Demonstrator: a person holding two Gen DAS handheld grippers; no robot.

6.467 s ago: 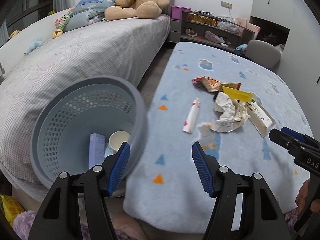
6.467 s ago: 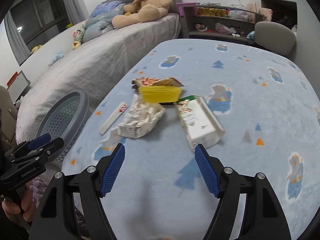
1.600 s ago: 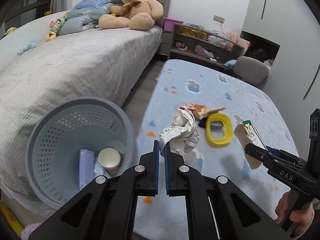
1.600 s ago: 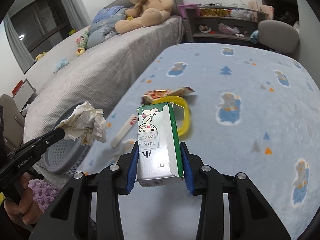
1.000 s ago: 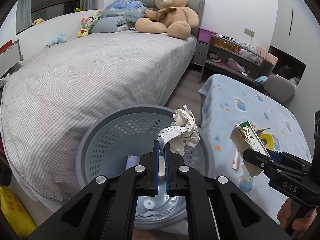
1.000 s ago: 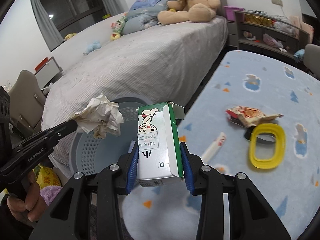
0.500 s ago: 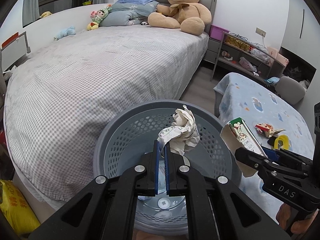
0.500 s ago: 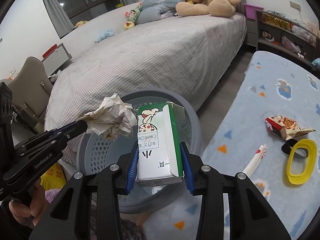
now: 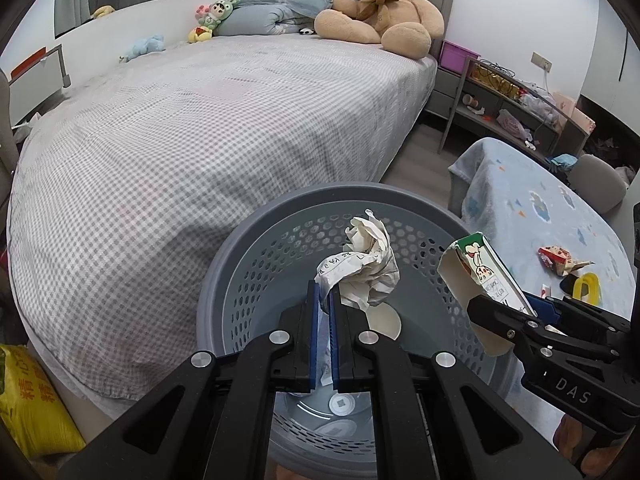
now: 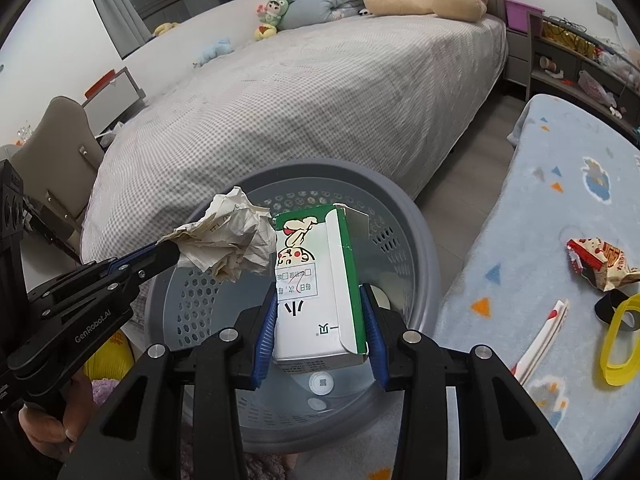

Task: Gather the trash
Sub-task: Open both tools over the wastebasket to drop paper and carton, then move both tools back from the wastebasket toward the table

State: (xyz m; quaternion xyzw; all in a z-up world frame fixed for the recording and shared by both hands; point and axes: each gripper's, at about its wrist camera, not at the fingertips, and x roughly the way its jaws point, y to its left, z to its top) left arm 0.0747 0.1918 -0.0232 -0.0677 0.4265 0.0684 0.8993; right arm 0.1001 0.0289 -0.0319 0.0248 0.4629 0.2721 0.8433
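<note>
Left hand-held gripper (image 9: pixel 324 300) pinching crumpled paper (image 9: pixel 366 268), right hand-held gripper (image 10: pixel 320 312) clamping a milk carton (image 10: pixel 316 284), over the laundry-style basket (image 10: pixel 416 240); release centrally, clear of the rim

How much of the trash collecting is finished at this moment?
Done: a paper cup already lies in the grey basket. In hand: the left gripper holds crumpled paper and the right gripper a carton, both over the basket. Left on the blanket: snack wrapper, yellow ring, white tube.
</note>
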